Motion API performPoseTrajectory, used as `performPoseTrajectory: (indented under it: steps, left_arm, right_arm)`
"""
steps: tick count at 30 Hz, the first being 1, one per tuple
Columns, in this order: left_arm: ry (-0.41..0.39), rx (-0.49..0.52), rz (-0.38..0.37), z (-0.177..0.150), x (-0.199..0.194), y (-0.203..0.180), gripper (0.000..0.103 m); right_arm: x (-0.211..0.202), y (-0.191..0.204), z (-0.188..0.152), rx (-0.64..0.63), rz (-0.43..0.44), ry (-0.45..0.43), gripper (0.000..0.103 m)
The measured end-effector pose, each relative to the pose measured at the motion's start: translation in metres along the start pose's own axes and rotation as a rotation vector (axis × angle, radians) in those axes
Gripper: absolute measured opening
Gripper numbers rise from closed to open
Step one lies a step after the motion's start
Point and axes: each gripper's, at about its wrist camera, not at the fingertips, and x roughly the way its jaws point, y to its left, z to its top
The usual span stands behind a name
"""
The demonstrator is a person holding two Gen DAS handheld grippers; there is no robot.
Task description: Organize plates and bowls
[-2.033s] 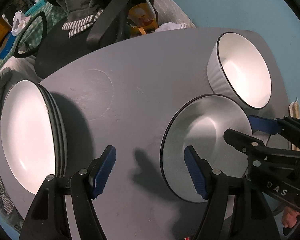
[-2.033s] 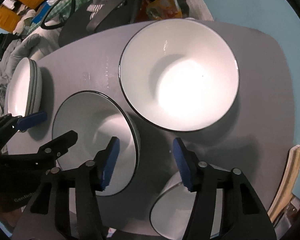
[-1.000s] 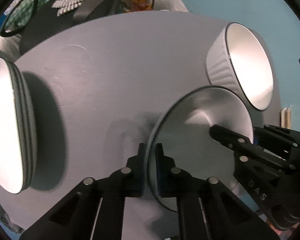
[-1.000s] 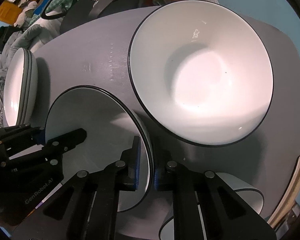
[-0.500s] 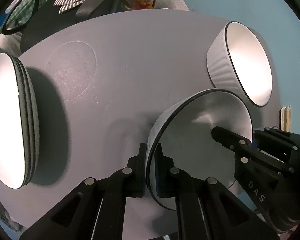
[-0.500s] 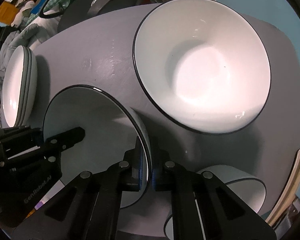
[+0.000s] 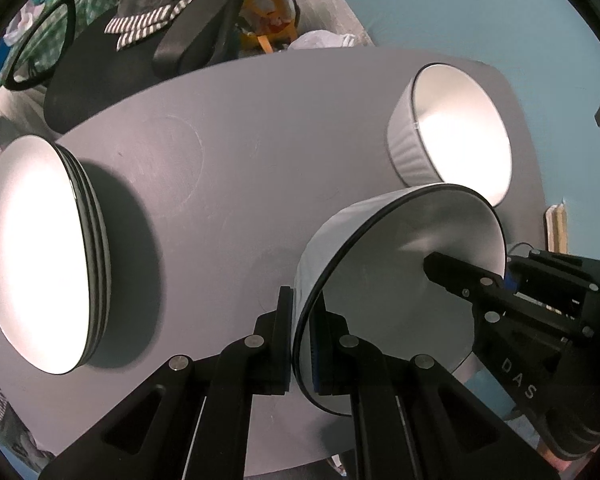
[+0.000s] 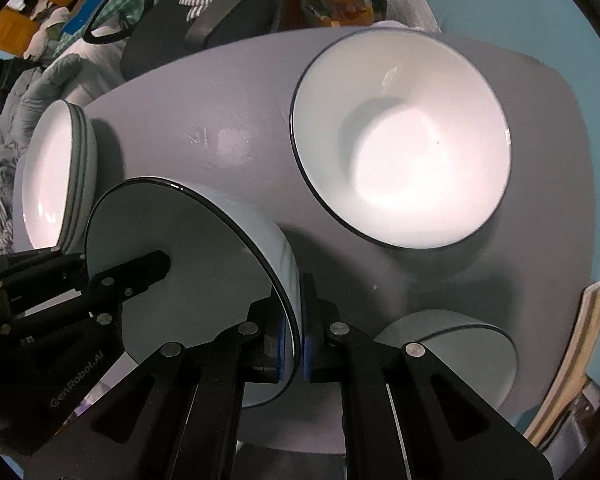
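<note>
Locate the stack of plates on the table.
In both views the stack of plates sits at the table's left edge, left of the gripped bowl.

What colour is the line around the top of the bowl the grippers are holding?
Black: a thin black rim on the white bowl, clearest in the right wrist view.

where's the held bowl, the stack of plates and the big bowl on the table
held bowl (image 7: pixel 400 280), left wrist view, on its shaded inner wall
stack of plates (image 7: pixel 32 248), left wrist view, on the top plate's white face
big bowl (image 8: pixel 412 160), right wrist view, on its bright inner floor
</note>
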Motion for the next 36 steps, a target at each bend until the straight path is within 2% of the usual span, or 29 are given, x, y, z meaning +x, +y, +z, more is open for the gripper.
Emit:
performPoseTrajectory:
  steps: [11,16,24,36]
  left_arm:
    - [-0.035,0.041,0.007,0.001,-0.020,-0.007,0.007]
    - [-0.049,0.059,0.001,0.014,-0.024,-0.015,0.007]
    - [-0.063,0.066,-0.015,0.038,-0.030,-0.028,0.007]
    - [-0.076,0.108,0.001,0.076,-0.026,-0.055,0.007]
  right_arm:
    - [-0.018,0.003,0.008,-0.012,-0.021,-0.023,0.006]
    - [-0.026,-0.003,0.011,-0.004,-0.037,-0.038,0.007]
    - [-0.039,-0.023,0.017,0.052,-0.012,-0.045,0.007]
    - [-0.051,-0.054,0.041,0.103,-0.018,-0.067,0.007]
